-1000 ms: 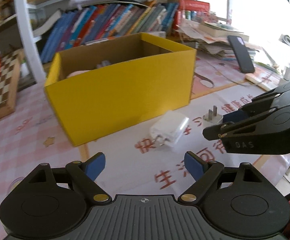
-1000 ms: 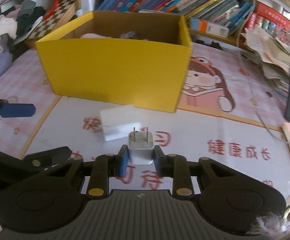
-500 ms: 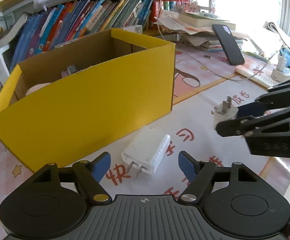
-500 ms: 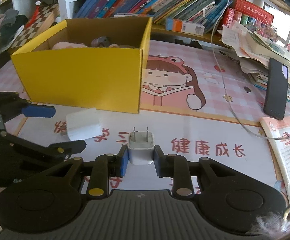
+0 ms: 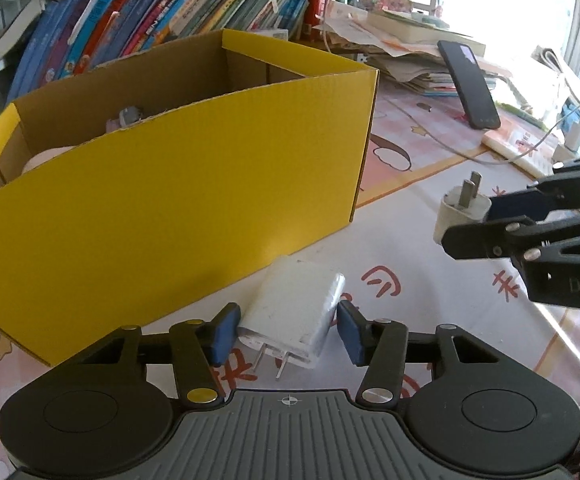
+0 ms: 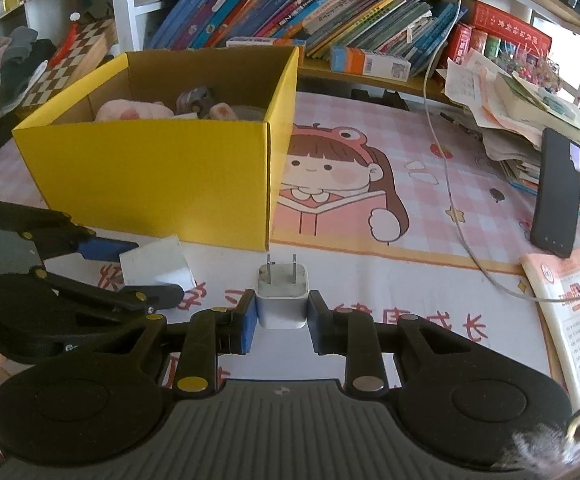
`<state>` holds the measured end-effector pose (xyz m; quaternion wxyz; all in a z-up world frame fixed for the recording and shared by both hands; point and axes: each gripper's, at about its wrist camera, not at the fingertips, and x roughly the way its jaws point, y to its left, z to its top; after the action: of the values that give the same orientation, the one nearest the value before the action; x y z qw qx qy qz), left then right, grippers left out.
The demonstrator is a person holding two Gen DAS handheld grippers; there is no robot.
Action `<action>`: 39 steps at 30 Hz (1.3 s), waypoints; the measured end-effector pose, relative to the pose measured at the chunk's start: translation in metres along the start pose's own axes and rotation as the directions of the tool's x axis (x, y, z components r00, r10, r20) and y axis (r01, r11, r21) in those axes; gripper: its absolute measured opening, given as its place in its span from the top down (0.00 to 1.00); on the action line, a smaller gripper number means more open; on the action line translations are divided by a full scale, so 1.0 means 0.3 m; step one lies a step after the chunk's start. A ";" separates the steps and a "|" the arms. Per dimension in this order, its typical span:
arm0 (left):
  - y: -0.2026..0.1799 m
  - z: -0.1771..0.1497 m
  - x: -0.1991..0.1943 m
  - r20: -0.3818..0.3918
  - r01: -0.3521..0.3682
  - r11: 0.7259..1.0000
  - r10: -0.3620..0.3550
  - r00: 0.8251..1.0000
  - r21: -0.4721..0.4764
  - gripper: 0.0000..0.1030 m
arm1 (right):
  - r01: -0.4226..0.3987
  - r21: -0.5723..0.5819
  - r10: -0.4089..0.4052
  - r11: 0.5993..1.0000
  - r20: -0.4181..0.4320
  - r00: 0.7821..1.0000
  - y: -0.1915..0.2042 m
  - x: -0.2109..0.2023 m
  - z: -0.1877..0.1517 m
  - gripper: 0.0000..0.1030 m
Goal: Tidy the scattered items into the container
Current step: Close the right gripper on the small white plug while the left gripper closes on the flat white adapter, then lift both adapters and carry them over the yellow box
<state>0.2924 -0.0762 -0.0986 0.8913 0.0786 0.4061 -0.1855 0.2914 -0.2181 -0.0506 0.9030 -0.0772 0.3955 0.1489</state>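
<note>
Item one: our left gripper (image 5: 285, 334), jaws just closing around the large white charger (image 5: 294, 312), which is lying on the printed mat (image 5: 410, 280) just in front of the yellow box (image 5: 177, 208), prongs facing us at 6 o'clock. The left pad is touching it; whether the right pad is pressing, we cannot tell.

Item two: our right gripper (image 6: 281, 322) is clamping the small white plug (image 6: 282, 298), prongs pointing to 12 o'clock, held above the mat.

Item three: the yellow box, at 11 o'clock in the right wrist view, is holding a pink soft toy (image 6: 129, 111).
</note>
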 end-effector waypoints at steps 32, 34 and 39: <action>0.220 0.281 -0.418 0.316 -0.052 0.991 0.090 0.945 -0.127 0.55 | -0.125 -0.057 0.136 0.990 0.277 0.951 -0.036 -0.126 0.395 0.76; 0.270 0.317 -0.385 0.293 -0.092 0.987 0.126 0.948 -0.130 0.55 | -0.125 -0.114 0.151 0.986 0.264 0.952 -0.014 -0.085 0.440 0.76; 0.358 0.406 -0.268 0.209 -0.182 0.979 0.197 0.958 -0.086 0.55 | -0.126 -0.249 0.173 0.960 0.177 0.969 0.061 0.093 0.567 0.76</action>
<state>0.3710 0.0085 0.0410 0.9460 0.0672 0.3030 -0.0933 0.4209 -0.1512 0.0434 0.9082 -0.1388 0.2883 0.2697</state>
